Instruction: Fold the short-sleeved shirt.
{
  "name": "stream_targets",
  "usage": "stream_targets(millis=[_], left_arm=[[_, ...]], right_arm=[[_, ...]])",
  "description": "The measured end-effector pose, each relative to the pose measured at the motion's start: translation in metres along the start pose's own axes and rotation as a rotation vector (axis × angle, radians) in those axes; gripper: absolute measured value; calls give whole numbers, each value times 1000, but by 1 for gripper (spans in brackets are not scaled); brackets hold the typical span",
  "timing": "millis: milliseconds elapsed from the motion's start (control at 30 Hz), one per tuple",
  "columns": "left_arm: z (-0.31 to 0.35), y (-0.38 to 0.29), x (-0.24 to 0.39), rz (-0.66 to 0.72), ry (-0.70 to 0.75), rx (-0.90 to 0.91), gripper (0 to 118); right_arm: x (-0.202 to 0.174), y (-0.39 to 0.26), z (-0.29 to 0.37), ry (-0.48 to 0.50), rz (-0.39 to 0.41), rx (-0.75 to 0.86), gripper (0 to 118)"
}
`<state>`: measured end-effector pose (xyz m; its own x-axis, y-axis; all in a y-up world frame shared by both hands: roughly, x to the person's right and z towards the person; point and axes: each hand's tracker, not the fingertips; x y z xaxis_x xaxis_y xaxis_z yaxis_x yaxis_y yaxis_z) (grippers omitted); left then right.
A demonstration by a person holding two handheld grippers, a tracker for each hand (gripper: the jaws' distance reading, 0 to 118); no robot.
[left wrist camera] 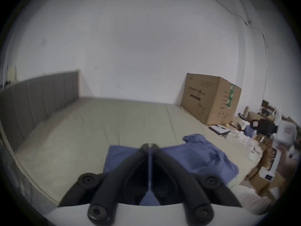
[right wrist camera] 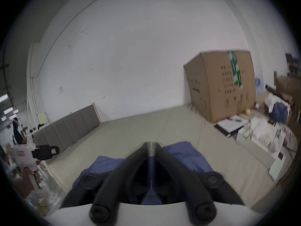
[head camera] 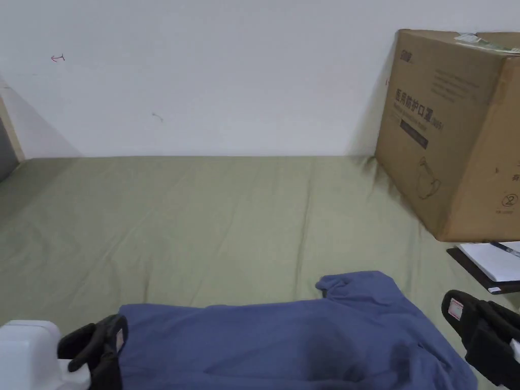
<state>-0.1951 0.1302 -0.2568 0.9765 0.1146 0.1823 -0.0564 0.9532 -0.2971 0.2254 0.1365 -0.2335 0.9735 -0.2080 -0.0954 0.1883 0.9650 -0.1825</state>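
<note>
A blue short-sleeved shirt [head camera: 304,340] lies spread on the green bed sheet [head camera: 203,218], near its front edge, with one sleeve [head camera: 355,284] pointing toward the wall. My left gripper [head camera: 114,332] hovers at the shirt's left edge and my right gripper [head camera: 454,307] just off its right edge. In the left gripper view the jaws of my left gripper [left wrist camera: 149,145] are shut above the shirt [left wrist camera: 195,157] with no cloth between them. The right gripper view shows my right gripper [right wrist camera: 151,144] shut the same way over the shirt [right wrist camera: 187,156].
A large cardboard box [head camera: 447,132] stands on the bed's far right against the white wall. Papers on a dark folder [head camera: 492,264] lie in front of it. A grey padded headboard [left wrist camera: 40,99] bounds the left side. Clutter [left wrist camera: 244,135] sits beyond the right edge.
</note>
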Motion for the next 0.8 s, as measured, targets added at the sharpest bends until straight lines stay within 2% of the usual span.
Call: stream_targets(millis=[33, 100, 133, 233, 300, 400, 467, 533, 567, 600, 633, 667, 800], left_arm=[[1, 1, 3, -19, 24, 24, 0], [-4, 8, -4, 17, -23, 27, 0], [-10, 18, -9, 29, -47, 22, 0], [-49, 52, -37, 30, 17, -39, 0], [-105, 72, -69, 63, 13, -237, 0], [-217, 64, -121, 156, -14, -771, 0], [-271, 38, -144, 203, -73, -868, 0], [-304, 20, -159, 226, -19, -897, 1], [-319, 12, -167, 238, 21, -884, 13], [-327, 3, -175, 258, 44, -864, 43], [-340, -4, -181, 253, 68, -859, 91], [-352, -11, -184, 229, 81, -873, 115], [-374, -30, -184, 201, 98, -896, 116]], right_arm=[[-5, 0, -3, -17, -1, 20, 0], [-9, 7, -7, 60, -42, -5, 0], [-11, 11, -9, 66, -42, -22, 0], [-6, 11, -27, 54, -21, -74, 0], [0, 5, -38, 44, -7, -117, 0], [6, 2, -58, 59, 4, -187, 0], [2, -8, -71, 49, 18, -229, 0], [4, -15, -83, 53, 11, -260, 0], [4, -22, -89, 54, 4, -280, 0], [5, -25, -96, 53, -3, -299, 0], [6, -28, -103, 55, -10, -325, 0], [7, -31, -110, 59, -15, -344, 0], [23, -48, -127, 73, -27, -383, 0]])
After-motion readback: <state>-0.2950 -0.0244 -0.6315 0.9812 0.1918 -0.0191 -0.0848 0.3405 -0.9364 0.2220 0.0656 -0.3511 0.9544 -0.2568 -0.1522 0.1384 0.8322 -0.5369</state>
